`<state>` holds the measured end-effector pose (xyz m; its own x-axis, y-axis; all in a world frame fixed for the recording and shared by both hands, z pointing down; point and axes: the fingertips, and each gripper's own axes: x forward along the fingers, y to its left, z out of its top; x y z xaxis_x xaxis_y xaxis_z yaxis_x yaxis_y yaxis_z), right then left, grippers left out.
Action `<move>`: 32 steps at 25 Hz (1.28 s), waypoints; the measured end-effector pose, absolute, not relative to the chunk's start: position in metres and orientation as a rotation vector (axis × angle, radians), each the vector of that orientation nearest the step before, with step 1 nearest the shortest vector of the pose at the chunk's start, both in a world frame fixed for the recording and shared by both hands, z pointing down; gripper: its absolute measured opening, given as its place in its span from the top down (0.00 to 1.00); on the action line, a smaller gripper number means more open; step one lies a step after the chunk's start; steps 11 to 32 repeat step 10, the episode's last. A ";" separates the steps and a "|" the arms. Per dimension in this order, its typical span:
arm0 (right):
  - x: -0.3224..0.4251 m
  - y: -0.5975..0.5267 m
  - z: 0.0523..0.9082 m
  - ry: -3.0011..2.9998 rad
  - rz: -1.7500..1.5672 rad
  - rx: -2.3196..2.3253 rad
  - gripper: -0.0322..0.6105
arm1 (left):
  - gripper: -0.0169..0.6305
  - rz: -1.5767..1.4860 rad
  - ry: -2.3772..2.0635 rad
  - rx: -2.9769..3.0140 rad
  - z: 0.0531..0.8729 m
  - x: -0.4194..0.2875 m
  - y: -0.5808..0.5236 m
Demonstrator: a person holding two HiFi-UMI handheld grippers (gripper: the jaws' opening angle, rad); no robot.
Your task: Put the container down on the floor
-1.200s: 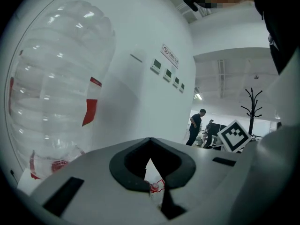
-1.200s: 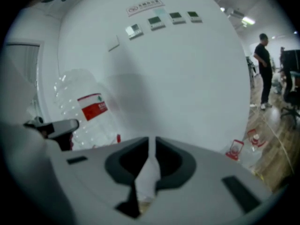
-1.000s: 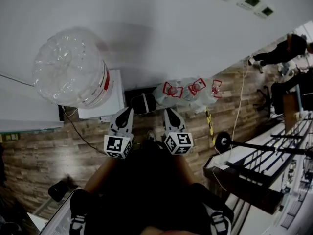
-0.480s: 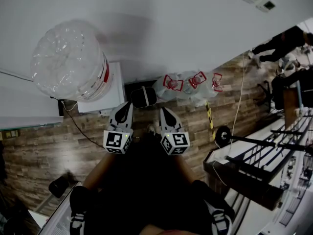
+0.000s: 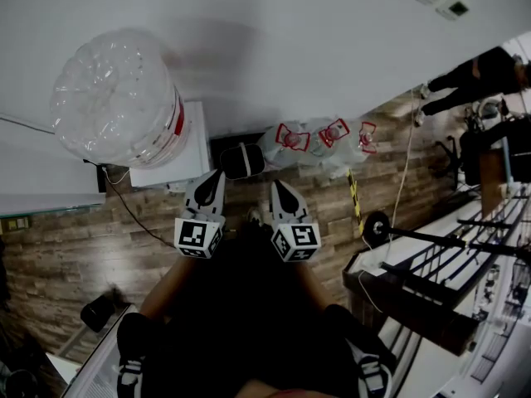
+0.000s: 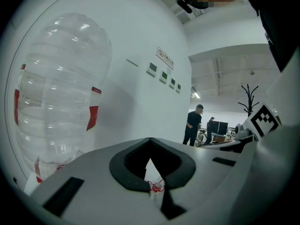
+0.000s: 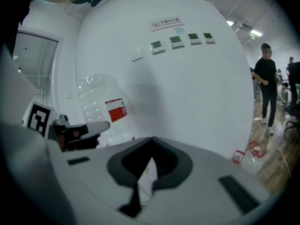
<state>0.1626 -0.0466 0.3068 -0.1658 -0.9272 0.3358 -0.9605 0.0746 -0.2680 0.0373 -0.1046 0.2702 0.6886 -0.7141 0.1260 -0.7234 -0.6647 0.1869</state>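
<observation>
The container [image 5: 116, 106] is a big clear water bottle with a red label. It stands upside down on a white dispenser [image 5: 195, 160] against the wall, and it also shows in the left gripper view [image 6: 56, 111] and the right gripper view [image 7: 101, 109]. My left gripper [image 5: 214, 177] points at the wall just right of the dispenser, jaws shut and empty [image 6: 150, 142]. My right gripper [image 5: 279, 187] is held beside it, also shut on nothing [image 7: 152, 140]. Neither gripper touches the container.
Several empty clear bottles with red handles [image 5: 319, 152] lie on the wooden floor along the wall. A black object [image 5: 242, 162] sits by the dispenser's base, and a cable [image 5: 133, 222] trails from it. A person [image 5: 473, 77] stands far right. Metal racks [image 5: 431, 280] line the right side.
The right gripper has edged slightly toward the wall and its jaws look narrower than a second ago. The left gripper has kept its place.
</observation>
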 end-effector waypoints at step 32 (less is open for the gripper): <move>0.161 -0.044 0.310 -2.242 0.684 1.974 0.90 | 0.93 0.068 -1.142 2.680 0.272 0.038 -0.101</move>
